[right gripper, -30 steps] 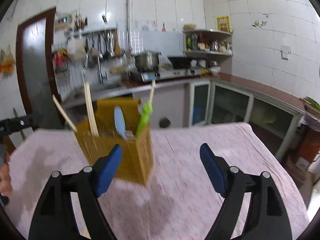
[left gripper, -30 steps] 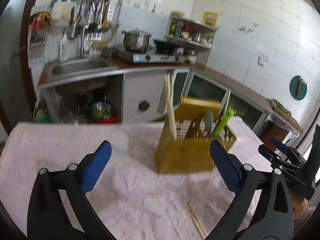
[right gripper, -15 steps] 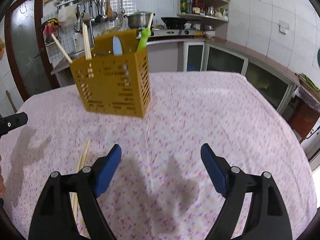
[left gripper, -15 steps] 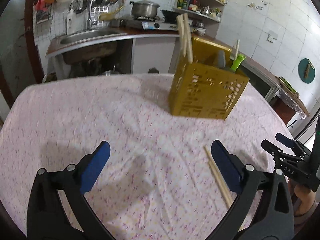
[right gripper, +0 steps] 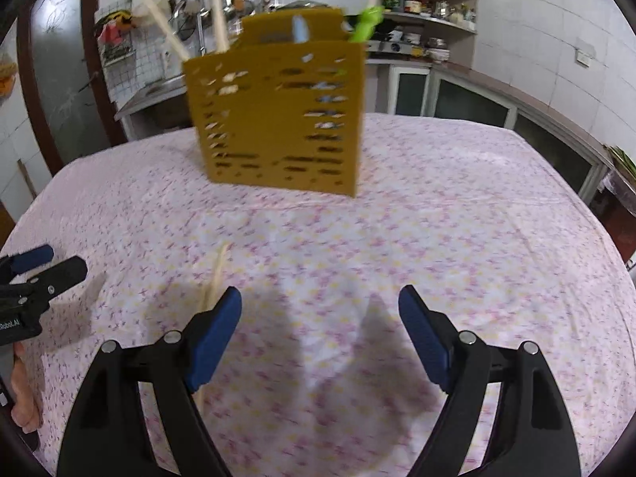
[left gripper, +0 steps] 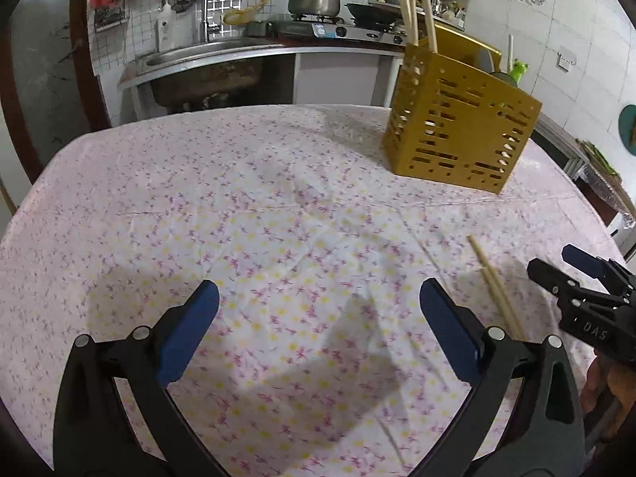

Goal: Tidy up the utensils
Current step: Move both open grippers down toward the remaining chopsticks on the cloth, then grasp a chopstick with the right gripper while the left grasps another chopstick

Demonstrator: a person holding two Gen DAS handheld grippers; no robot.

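A yellow slotted utensil holder (left gripper: 457, 127) stands on the far right of the table; it also shows in the right wrist view (right gripper: 278, 119). It holds chopsticks (left gripper: 413, 8), a blue spoon (right gripper: 300, 30) and a green utensil (right gripper: 367, 22). A pair of wooden chopsticks (left gripper: 495, 286) lies flat on the cloth in front of the holder, partly under my right gripper's left finger (right gripper: 214, 274). My left gripper (left gripper: 318, 330) is open and empty above the cloth. My right gripper (right gripper: 320, 330) is open and empty, low over the table.
The table carries a pink floral cloth (left gripper: 258, 218). Behind it are a sink counter (left gripper: 206, 55), a stove with a pot (left gripper: 314, 0), hanging utensils and wall shelves (right gripper: 425, 4). The table edge falls off to the right (right gripper: 596, 206).
Both grippers have tilted down and dropped closer to the table. The holder now sits higher in both views and the loose chopsticks have come nearer to the right gripper.
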